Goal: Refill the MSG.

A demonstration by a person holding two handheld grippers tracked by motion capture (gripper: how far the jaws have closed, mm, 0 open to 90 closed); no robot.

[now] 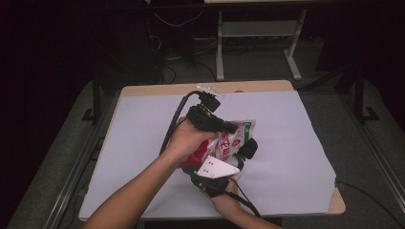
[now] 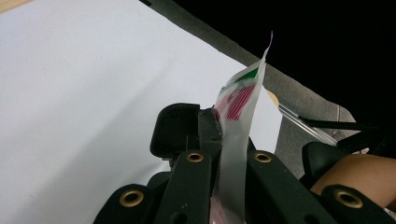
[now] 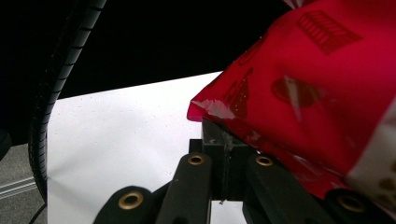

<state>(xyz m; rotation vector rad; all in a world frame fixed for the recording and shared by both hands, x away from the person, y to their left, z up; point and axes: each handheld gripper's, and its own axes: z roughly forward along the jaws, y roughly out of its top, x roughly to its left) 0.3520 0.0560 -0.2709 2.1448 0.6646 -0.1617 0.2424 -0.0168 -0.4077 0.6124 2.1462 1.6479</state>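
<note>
While gripped, snack bag [image 1: 228, 141] lies slantwise, top far-right

1. A wooden table [image 1: 267, 86] stands on a grey floor [image 1: 363, 157].
2. A white sheet [image 1: 282, 143] lies on the table and covers most of its top.
3. Bare wood shows along the far edge and at the near right corner.
</note>
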